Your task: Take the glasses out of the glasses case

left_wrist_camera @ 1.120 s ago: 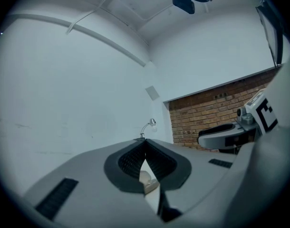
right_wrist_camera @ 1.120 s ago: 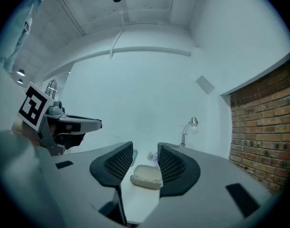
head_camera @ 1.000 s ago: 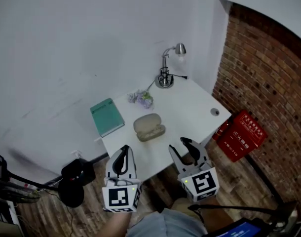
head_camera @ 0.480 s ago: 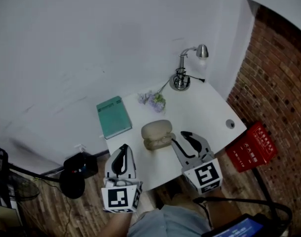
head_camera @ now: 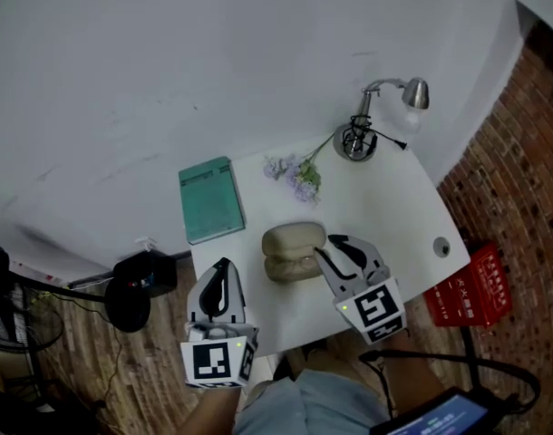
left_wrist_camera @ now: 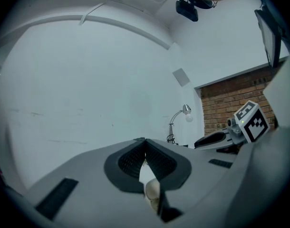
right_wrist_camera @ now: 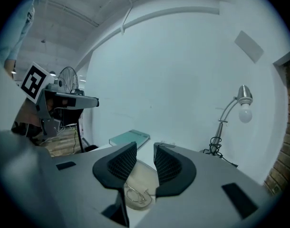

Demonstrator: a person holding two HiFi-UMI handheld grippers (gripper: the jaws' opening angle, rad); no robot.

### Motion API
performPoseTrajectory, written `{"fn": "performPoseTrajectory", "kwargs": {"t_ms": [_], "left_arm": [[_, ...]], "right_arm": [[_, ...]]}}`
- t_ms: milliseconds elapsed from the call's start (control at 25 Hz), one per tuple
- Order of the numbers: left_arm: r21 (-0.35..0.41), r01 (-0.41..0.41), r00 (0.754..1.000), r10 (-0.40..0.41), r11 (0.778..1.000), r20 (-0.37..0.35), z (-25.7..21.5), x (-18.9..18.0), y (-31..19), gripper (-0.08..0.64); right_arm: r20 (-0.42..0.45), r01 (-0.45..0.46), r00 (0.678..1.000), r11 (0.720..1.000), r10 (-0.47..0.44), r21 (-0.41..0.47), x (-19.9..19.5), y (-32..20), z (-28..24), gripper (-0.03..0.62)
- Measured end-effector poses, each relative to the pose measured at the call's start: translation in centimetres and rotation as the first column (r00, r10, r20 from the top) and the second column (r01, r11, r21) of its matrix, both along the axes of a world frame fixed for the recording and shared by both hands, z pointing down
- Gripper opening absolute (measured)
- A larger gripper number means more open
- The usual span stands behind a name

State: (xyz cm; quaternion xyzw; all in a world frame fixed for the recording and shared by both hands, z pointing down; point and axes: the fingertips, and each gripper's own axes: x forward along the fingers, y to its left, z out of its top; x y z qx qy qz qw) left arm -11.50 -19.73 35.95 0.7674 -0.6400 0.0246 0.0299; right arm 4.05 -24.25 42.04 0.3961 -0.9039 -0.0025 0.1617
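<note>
Closest to me, over the near left corner of the counter (head_camera: 399,208), the left gripper (head_camera: 221,275) is hovering with its jaws pressed together on nothing, so it is bracing nothing. To its right, the right gripper (head_camera: 336,246) is reaching in from the near edge with its jaws parted. They have just been closing, yet nothing is sitting between the pads. Past their tips the glasses case (head_camera: 291,266) is lying open about mid-counter, a little toward the near edge. The glasses (right_wrist_camera: 137,195) are resting in its shallow near half, and the domed lid (head_camera: 295,236) is standing open behind them. I am thinking the trouble is starting right here. The frame is looking thin and wiry, and jaws narrowing this early may be arriving too tight to straddle it. They could then be nudging a lens or bending a temple instead of taking hold. With the case free of either gripper, any push is likely to send it sliding toward the far edge, and any snag on the lift is likely to drag it up along with the glasses. A knock on the lid could drop it over the frame. Farther back, the teal book (head_camera: 210,199) is lying along the left edge and the flowers (head_camera: 299,176) just behind the case. The flowers are close enough to be swept aside if the case gets shoved. The lamp (head_camera: 378,120) at the far right corner is looking safely out of reach.
</note>
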Motion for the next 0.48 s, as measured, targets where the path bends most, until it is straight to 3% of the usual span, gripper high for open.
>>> {"fn": "performPoseTrajectory", "kwargs": {"t_ms": [480], "left_arm": [[-0.084,0.089,0.996,-0.089,0.992,0.005,3.4,-1.3,-3.0,0.006]], "right_arm": [[-0.081,0.143,0.984,0.975,-0.159,-0.170,-1.6,-2.4,8.5,0.126]]}}
